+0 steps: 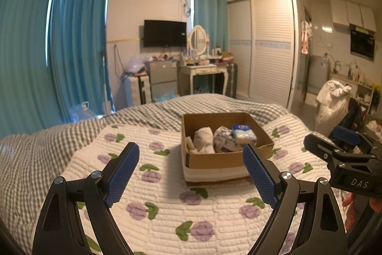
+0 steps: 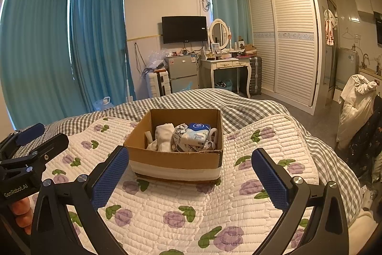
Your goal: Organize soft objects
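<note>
A cardboard box [image 1: 214,160] [image 2: 176,157] stands on the flowered quilt [image 1: 167,207] [image 2: 191,207] of the bed. Inside lie a rolled white cloth [image 1: 203,140] [image 2: 163,136], a grey patterned bundle [image 1: 223,140] [image 2: 181,138] and a blue-and-white soft pack [image 1: 243,133] [image 2: 197,133]. My left gripper [image 1: 191,159] hovers open in front of the box, nothing between its blue pads. My right gripper [image 2: 191,164] is also open and empty, just short of the box. Each gripper's body shows at the edge of the other's view.
A grey checked blanket [image 1: 148,111] [image 2: 238,109] covers the far bed. Beyond it stand teal curtains [image 1: 78,40], a small fridge [image 2: 182,73], a dressing table [image 2: 226,63], suitcases and a white wardrobe [image 2: 291,40]. A chair draped with white clothing [image 2: 355,106] is on the right.
</note>
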The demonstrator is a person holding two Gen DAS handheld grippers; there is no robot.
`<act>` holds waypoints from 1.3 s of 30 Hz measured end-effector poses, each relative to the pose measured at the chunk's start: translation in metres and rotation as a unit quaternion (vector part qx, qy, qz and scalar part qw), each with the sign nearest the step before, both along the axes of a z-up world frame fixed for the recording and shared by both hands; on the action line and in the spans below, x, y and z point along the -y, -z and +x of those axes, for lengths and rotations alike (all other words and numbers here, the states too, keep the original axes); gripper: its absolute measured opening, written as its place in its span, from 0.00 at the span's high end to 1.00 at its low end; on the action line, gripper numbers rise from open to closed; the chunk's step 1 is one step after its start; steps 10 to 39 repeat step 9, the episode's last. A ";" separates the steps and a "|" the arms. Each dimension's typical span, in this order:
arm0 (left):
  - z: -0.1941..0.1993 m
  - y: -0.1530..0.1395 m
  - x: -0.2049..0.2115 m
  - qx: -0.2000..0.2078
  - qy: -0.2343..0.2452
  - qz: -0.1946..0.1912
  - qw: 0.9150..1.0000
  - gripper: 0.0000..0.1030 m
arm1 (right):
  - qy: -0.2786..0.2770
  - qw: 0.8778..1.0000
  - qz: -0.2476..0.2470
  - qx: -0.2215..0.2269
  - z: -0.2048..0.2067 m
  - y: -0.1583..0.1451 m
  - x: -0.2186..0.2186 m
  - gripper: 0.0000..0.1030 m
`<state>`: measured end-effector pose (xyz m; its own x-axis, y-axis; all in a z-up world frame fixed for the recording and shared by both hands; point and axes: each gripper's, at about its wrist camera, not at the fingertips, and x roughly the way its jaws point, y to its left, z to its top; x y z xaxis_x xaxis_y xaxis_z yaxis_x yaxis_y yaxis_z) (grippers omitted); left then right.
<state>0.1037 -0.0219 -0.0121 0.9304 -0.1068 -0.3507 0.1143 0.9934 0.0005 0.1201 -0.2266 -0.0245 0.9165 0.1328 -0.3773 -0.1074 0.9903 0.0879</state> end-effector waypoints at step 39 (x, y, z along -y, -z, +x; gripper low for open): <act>-0.001 0.001 -0.001 -0.002 0.000 -0.001 1.000 0.13 | 0.000 1.000 0.002 -0.002 0.001 0.002 -0.002 0.00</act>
